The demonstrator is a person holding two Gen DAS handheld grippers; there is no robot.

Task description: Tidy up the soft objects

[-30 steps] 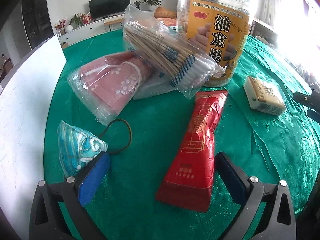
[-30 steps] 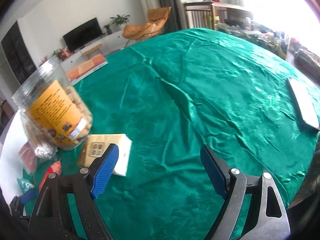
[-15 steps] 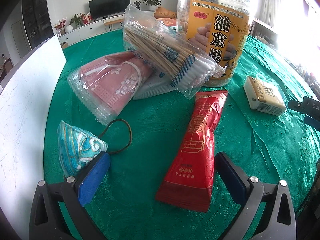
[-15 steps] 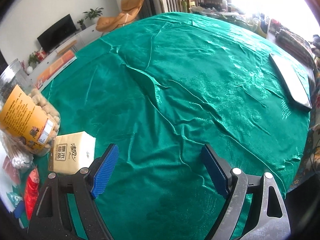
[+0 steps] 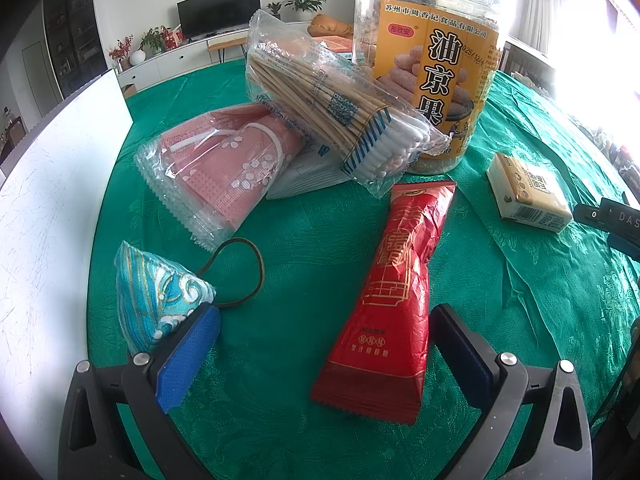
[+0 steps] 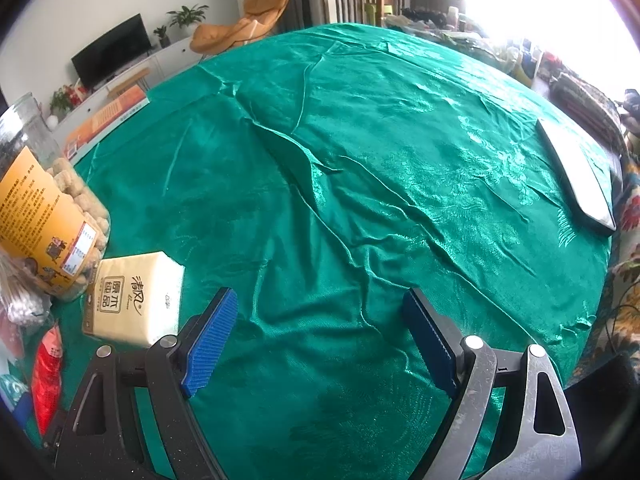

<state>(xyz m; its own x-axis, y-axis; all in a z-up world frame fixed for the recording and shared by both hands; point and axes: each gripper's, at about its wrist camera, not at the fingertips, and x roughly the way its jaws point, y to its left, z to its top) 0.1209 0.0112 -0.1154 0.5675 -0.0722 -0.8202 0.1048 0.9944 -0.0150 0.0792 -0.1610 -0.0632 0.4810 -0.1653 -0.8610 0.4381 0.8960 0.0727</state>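
Note:
In the left wrist view, my left gripper [image 5: 320,344] is open just above the green cloth. A red snack packet [image 5: 394,276] lies between its fingers. A blue patterned pouch [image 5: 154,296] with a brown loop touches the left pad. Behind lie a pink mask packet [image 5: 224,164], a bag of cotton swabs [image 5: 336,108] and a tissue pack [image 5: 528,192]. In the right wrist view, my right gripper [image 6: 320,336] is open and empty over bare cloth. The tissue pack [image 6: 136,296] lies left of its left finger.
A tall clear snack jar [image 5: 432,64] with an orange label stands behind the swabs; it also shows in the right wrist view [image 6: 40,216]. A white board [image 5: 44,208] lies at the left. A flat grey object [image 6: 576,176] lies at the right table edge.
The left gripper has stayed still. The right gripper has swung, so the tissue pack and jar shifted within its view. Both stay open.

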